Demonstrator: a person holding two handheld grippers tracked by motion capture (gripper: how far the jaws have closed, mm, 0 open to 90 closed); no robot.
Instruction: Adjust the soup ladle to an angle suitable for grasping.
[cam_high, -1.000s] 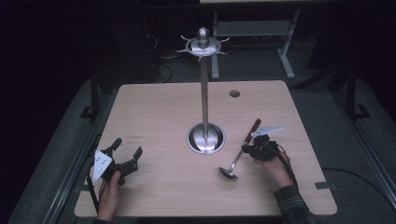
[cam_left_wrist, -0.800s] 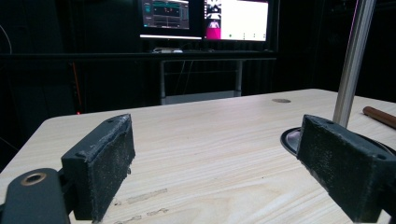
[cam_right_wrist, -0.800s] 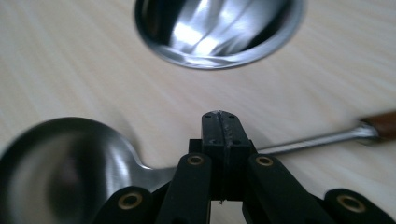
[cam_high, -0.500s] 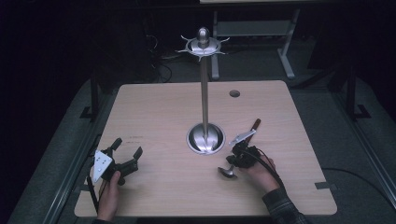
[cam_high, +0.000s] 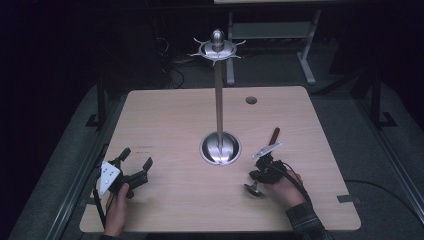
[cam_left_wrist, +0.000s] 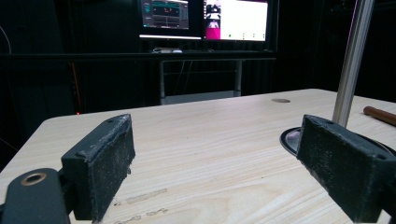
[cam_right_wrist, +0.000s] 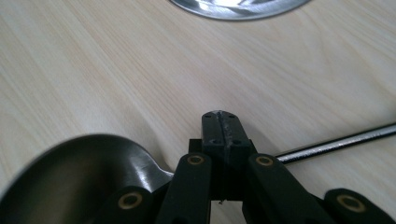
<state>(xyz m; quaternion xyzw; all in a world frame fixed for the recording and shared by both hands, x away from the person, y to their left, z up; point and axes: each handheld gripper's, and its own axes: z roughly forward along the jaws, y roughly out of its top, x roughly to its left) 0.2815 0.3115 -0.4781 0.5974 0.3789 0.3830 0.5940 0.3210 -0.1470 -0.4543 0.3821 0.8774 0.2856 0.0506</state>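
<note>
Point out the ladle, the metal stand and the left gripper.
ladle (cam_high: 254, 188), high view, on its bowl.
metal stand (cam_high: 220, 148), high view, on its round base.
left gripper (cam_high: 135, 161), high view, midway between its open fingertips.

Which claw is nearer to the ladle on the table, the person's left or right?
Right. The right claw sits directly over the ladle, shut against its shaft. The left claw rests open near the table's opposite edge, beyond the stand's base.
</note>
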